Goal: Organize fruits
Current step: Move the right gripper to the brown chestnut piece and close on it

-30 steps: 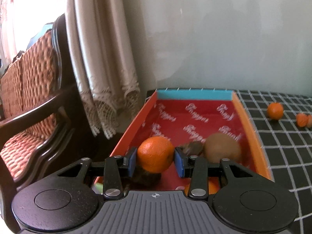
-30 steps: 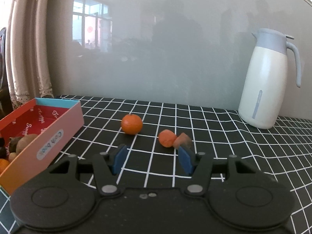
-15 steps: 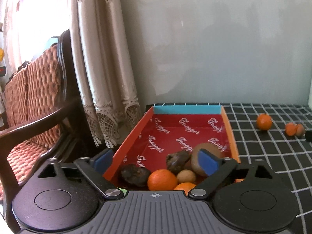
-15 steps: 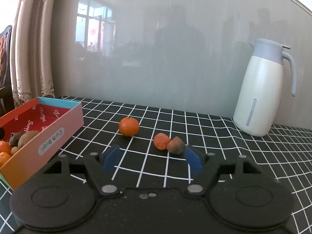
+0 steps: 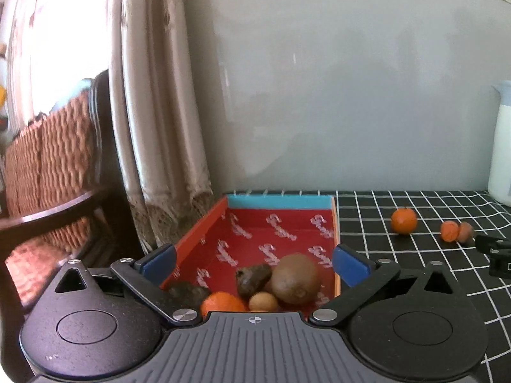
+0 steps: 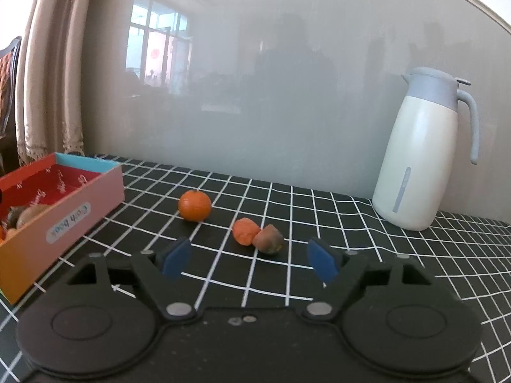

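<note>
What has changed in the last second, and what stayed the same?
The left hand-held gripper released the orange into the red box, opened and pulled back. The right hand-held gripper opened wider. The three loose fruits, mandarin included, and the jug stayed put.

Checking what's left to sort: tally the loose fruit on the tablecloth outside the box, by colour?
Orange: 2, the round orange and the smaller orange piece
Brown: 1, the brown fruit touching that smaller piece
Total: 3, all on the checked tablecloth
</note>
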`<move>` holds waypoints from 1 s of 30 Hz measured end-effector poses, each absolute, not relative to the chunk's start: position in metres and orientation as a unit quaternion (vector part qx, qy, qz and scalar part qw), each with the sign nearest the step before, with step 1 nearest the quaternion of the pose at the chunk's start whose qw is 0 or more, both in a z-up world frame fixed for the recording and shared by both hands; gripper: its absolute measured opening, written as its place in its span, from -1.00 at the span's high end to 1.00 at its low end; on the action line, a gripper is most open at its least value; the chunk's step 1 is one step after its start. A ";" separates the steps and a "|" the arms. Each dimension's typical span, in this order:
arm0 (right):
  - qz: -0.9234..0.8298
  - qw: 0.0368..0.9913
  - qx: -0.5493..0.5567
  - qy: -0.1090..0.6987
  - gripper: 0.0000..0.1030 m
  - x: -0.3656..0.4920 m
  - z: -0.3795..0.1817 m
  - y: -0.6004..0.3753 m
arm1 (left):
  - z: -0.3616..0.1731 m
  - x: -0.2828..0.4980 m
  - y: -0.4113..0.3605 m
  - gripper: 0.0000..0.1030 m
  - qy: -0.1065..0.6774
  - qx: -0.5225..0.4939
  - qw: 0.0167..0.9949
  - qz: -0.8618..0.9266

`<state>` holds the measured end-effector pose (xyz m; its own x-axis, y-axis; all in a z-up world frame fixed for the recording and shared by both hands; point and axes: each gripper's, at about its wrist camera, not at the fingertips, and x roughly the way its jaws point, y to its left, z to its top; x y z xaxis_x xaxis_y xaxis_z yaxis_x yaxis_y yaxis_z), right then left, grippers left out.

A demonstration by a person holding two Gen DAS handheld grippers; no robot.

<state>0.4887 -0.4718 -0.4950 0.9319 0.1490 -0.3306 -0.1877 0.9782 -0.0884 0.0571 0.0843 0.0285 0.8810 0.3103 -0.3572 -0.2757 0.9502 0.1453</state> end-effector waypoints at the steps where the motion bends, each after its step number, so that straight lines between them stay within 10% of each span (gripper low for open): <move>1: 0.085 0.981 -0.064 0.165 -0.50 0.490 -0.496 -0.472 | 0.027 0.060 0.085 -1.00 0.197 0.044 0.968 0.149; 30: 0.082 0.967 -0.105 0.219 0.01 0.566 -0.517 -0.476 | 0.014 0.088 0.102 -1.00 0.216 0.039 0.963 0.160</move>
